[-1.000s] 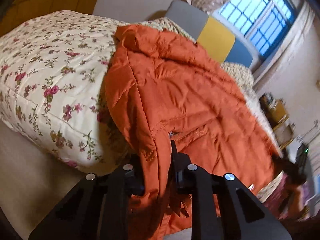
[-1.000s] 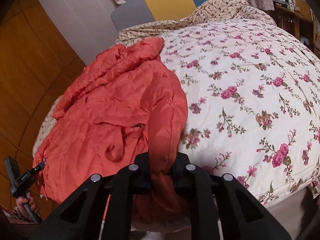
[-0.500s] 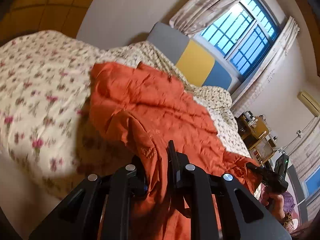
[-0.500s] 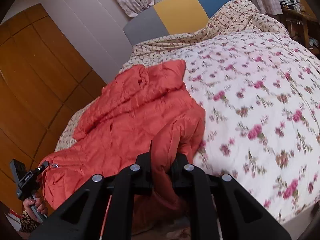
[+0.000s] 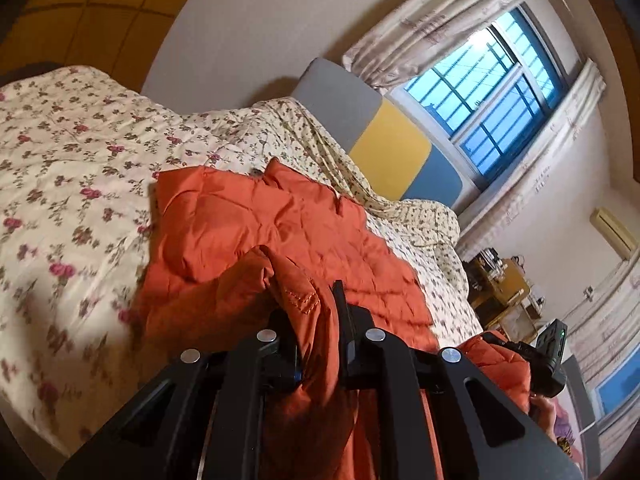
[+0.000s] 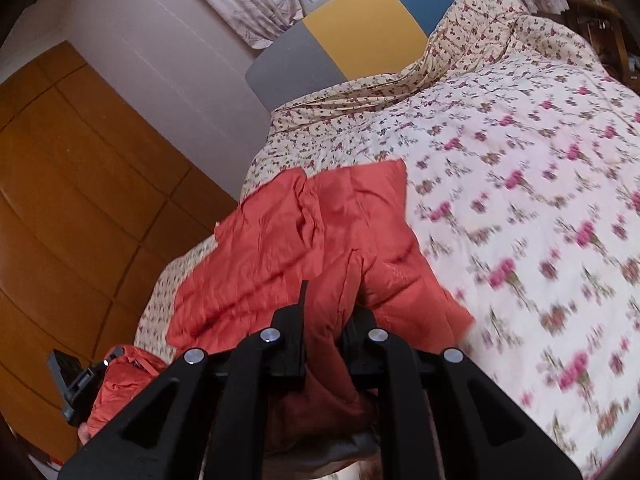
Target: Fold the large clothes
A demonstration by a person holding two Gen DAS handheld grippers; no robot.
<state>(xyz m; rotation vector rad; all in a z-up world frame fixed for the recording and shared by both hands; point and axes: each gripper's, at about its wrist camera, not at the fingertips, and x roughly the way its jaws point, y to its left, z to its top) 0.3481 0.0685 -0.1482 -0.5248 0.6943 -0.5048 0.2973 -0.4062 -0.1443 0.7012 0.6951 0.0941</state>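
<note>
An orange quilted jacket [image 5: 256,232] lies across the near part of a bed with a floral quilt [image 5: 60,184]. My left gripper [image 5: 316,320] is shut on a bunched hem corner of the jacket, lifted off the bed. My right gripper [image 6: 326,312] is shut on the jacket's [image 6: 280,240] other lower corner, also raised. Each view shows the other gripper at its edge: the right one [image 5: 548,360] at lower right with orange cloth in it, the left one [image 6: 80,380] at lower left. The jacket's upper part still rests on the floral quilt [image 6: 520,160].
A grey, yellow and blue headboard [image 5: 384,140] stands at the far end below a curtained window [image 5: 492,96]. A wooden wardrobe [image 6: 72,184] runs along the bed's left side. A cluttered yellow side table [image 5: 500,292] stands beyond the bed's right side.
Both grippers have risen and pulled back with the jacket's lower corners, lifting the hem off the bed. The views now tilt up toward the headboard and window.
</note>
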